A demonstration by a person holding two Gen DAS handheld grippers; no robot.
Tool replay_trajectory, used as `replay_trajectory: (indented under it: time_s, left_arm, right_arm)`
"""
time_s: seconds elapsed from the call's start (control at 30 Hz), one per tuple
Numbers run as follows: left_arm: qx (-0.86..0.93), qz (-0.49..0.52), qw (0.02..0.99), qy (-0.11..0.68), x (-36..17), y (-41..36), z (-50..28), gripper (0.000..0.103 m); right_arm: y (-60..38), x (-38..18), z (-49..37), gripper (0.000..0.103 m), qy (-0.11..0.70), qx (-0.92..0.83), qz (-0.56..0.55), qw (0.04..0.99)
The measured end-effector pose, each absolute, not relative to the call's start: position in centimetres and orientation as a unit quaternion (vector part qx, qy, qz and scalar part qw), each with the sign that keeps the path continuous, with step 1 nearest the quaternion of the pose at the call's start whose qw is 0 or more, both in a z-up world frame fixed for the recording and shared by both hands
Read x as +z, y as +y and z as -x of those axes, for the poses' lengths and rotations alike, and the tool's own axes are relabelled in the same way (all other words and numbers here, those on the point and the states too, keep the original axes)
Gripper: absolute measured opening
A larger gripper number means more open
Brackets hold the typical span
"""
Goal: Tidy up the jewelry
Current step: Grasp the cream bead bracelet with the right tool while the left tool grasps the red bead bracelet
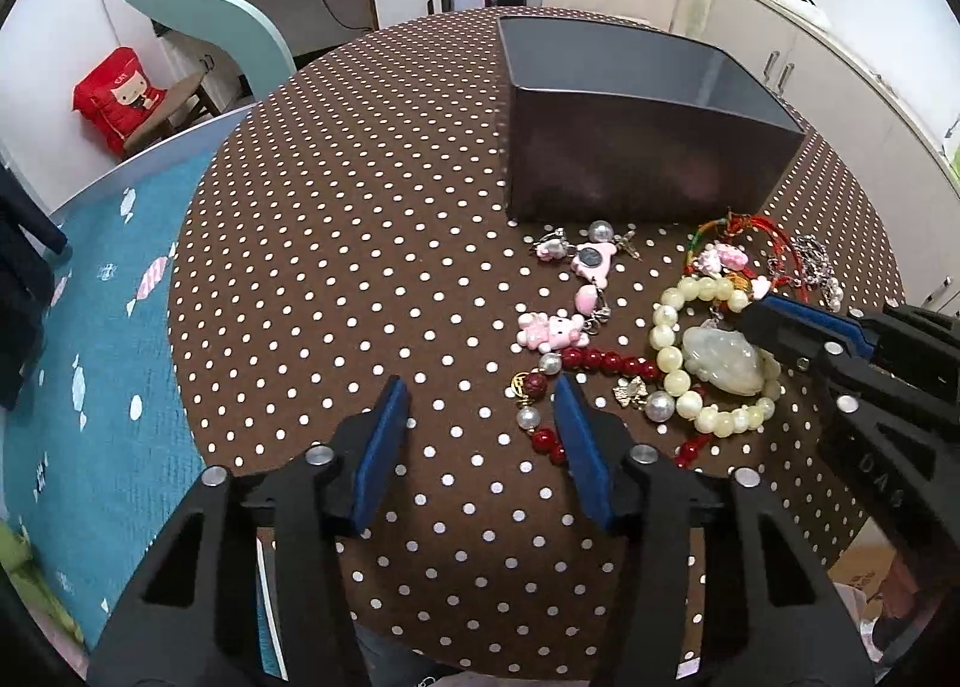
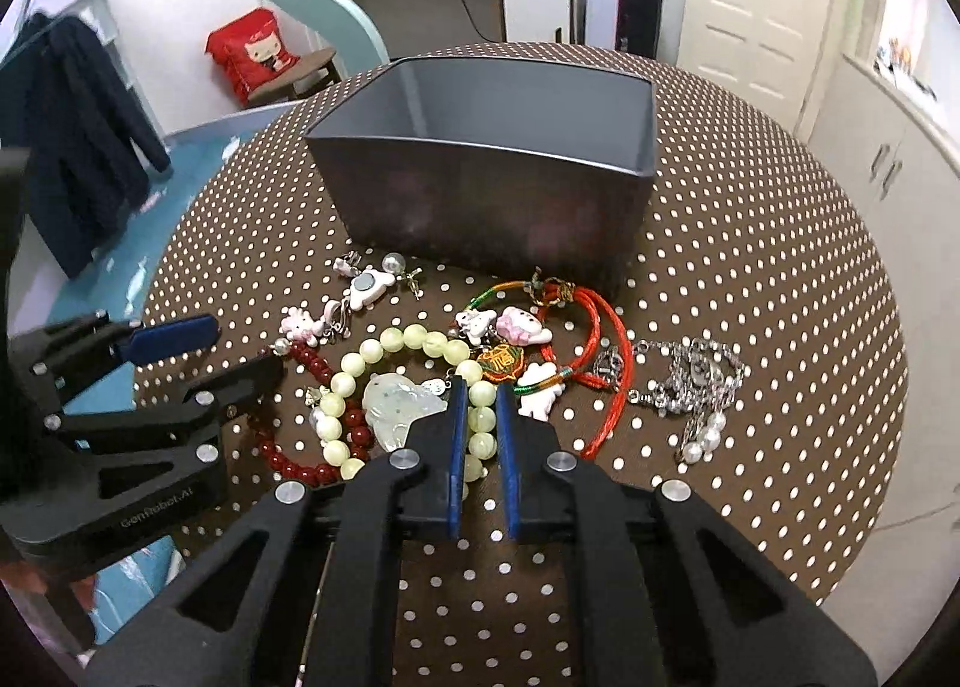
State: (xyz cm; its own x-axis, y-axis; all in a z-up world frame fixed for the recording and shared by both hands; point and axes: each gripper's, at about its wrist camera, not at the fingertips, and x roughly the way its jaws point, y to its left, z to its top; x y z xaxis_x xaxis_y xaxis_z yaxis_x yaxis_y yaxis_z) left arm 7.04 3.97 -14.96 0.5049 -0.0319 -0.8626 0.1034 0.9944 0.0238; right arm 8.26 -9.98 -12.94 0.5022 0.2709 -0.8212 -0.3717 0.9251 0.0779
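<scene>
A pile of jewelry lies on the polka-dot table in front of a dark grey box. A pale bead bracelet with a jade pendant lies in the middle. My right gripper is shut on the bracelet's beads at the pile. My left gripper is open and empty, low over the table beside a red bead string.
Pink charm keychains, a red cord bracelet and a silver chain with pearls lie around the bracelet. A blue mat borders the table's left side.
</scene>
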Motion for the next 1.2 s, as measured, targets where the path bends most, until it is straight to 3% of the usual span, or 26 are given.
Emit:
replay_trajectory:
  time_s: [0.1,0.17,0.27,0.83,1.2]
  left_arm:
    - [-0.052,-0.037,0.869,0.491,-15.1,3.9,-6.9,0.040]
    - [-0.056,-0.041,0.870,0.488,-15.1,3.9,-6.6,0.019]
    - [-0.059,-0.049,0.874,0.479,-15.1,3.6,-6.0,0.010]
    - [-0.118,0.125,0.874,0.454,-15.4,8.4,-6.1,0.007]
    - [-0.162,0.169,0.870,0.434,-13.1,9.5,-6.1,0.007]
  right_arm:
    - [-9.1,-13.1,-8.3,0.009,0.457,0.183,0.084,0.866]
    - [-8.5,-13.2,-7.9,0.009,0.451,0.186,0.119,0.865]
    - [-8.1,-13.4,-7.9,0.009,0.451,0.196,0.142,0.859]
    - [-12.8,-13.5,-9.1,0.008,0.513,0.263,-0.020,0.817]
    - [-14.7,-10.1,-7.9,0.008,0.472,0.271,-0.058,0.837]
